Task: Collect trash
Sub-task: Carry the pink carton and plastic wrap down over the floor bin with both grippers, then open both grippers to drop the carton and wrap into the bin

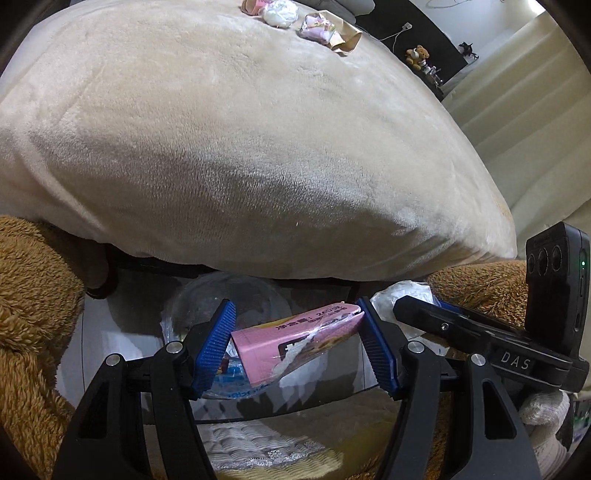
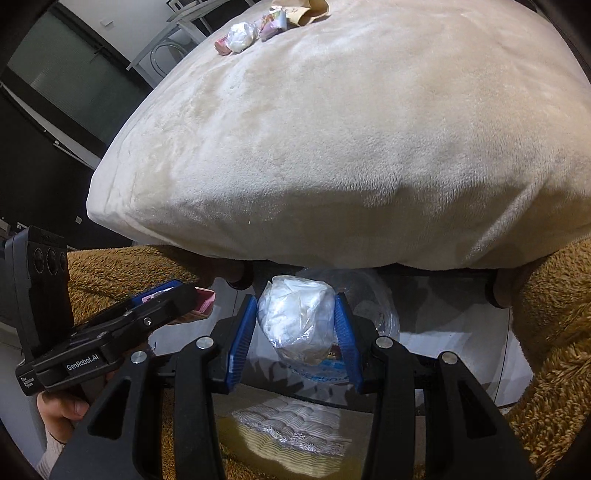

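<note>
My left gripper (image 1: 295, 308) is shut on a pink carton (image 1: 291, 341) with a torn clear wrapper, its blue pads pressing both ends. In the right wrist view my right gripper (image 2: 295, 300) is shut on a white crumpled wad in a clear plastic bag (image 2: 295, 317). Both hang side by side over an open grey bin (image 1: 92, 332) (image 2: 461, 350) that holds clear plastic and a blue-printed wrapper. The right gripper (image 1: 413, 301) shows at the right of the left wrist view. The left gripper (image 2: 181, 293) shows at the left of the right wrist view.
A cream plush bed cover (image 1: 240, 147) bulges over the bin's far side. More wrappers and a white wad (image 1: 280, 13) (image 2: 240, 37) lie on its far end. Brown fuzzy fabric (image 1: 29, 295) flanks the bin on both sides. A hand (image 2: 59, 410) holds the left gripper.
</note>
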{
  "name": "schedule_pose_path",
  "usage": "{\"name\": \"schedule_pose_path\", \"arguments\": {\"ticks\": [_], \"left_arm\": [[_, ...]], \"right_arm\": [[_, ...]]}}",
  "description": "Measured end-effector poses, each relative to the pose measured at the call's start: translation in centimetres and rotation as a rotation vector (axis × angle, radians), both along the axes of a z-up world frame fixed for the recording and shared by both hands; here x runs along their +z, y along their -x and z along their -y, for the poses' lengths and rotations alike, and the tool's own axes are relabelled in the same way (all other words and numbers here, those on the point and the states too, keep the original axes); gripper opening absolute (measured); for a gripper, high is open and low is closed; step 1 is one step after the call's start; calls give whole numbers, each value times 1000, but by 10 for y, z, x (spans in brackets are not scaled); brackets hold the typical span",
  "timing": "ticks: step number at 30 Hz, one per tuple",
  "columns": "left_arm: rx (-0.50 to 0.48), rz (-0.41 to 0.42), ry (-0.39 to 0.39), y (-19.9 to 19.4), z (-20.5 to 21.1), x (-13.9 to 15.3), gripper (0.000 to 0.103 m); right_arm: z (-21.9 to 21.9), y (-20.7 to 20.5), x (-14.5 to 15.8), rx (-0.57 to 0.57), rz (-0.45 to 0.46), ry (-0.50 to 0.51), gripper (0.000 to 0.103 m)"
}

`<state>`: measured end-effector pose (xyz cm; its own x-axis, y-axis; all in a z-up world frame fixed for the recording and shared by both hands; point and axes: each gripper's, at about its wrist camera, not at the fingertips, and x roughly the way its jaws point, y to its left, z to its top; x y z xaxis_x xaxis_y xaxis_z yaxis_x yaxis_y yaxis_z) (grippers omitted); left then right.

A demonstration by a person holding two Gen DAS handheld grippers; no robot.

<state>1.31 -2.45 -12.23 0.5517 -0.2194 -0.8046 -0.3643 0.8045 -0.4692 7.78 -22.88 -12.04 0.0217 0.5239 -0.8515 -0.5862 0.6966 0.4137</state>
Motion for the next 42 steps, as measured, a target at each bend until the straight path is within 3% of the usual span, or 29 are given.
{"name": "schedule_pose_path", "arguments": {"ticks": [17, 28, 32, 33, 42], "left_arm": [[26, -164, 105, -13, -4, -37, 66], [37, -212, 126, -14, -6, -48, 67], [45, -207, 134, -14, -9, -47, 70], [49, -205, 134, -13, -10, -46, 75], [55, -183, 136, -13, -11, -42, 75]], "right_arm": [[-13, -15, -56, -45, -246, 136, 44], [-14, -19, -64, -65, -267, 166, 45], [-9, -22, -65, -86, -278, 158, 53], [-8, -23, -66, -90, -279, 157, 53], [-8, -20, -62, -81, -263, 154, 53]]}}
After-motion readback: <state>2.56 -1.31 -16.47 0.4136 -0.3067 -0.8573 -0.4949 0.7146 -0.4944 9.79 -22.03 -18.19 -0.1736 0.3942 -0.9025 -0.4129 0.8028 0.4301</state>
